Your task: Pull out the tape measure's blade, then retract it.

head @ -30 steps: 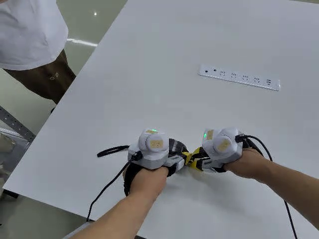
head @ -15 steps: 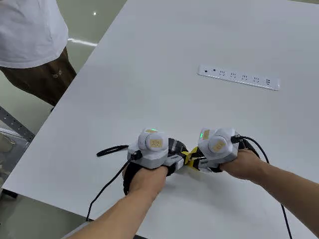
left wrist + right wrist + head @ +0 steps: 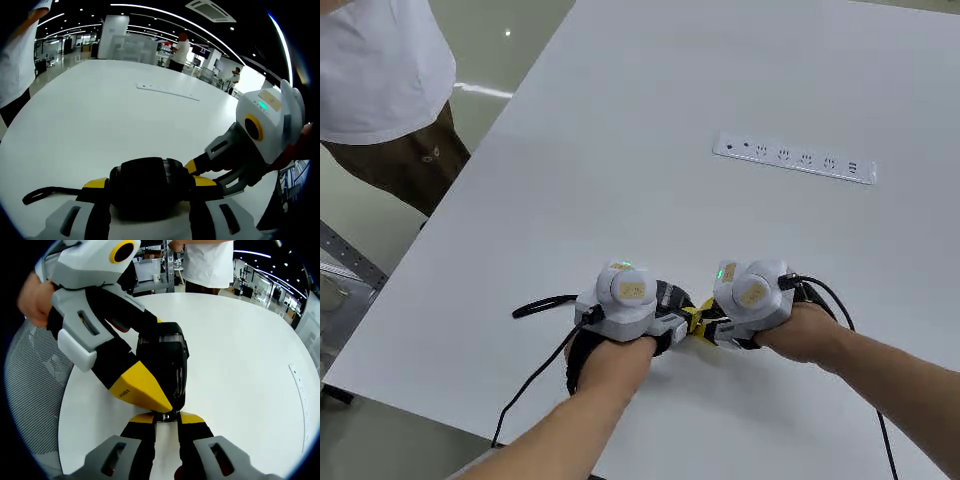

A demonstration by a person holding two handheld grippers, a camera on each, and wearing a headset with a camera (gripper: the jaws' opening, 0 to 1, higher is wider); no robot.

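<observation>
On the white table, toward its near edge, we held the tape measure clamped in the left gripper to anchor its case, while the right gripper pinched the blade hook at its mouth.

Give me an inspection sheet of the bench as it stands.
Surface: white table, no spills seen.
Job's things: tape measure, black and yellow, held between the claws; blade tip at its mouth, barely out; strap lying on the table.
Clutter: power strip, far side, apart from the work.
Grippers: left claw shut on the tape measure; right claw shut on the blade tip.
Cables: black cable runs from the left claw towards the near edge; another at the right claw.
Surroundings: person standing at the table's left.
</observation>
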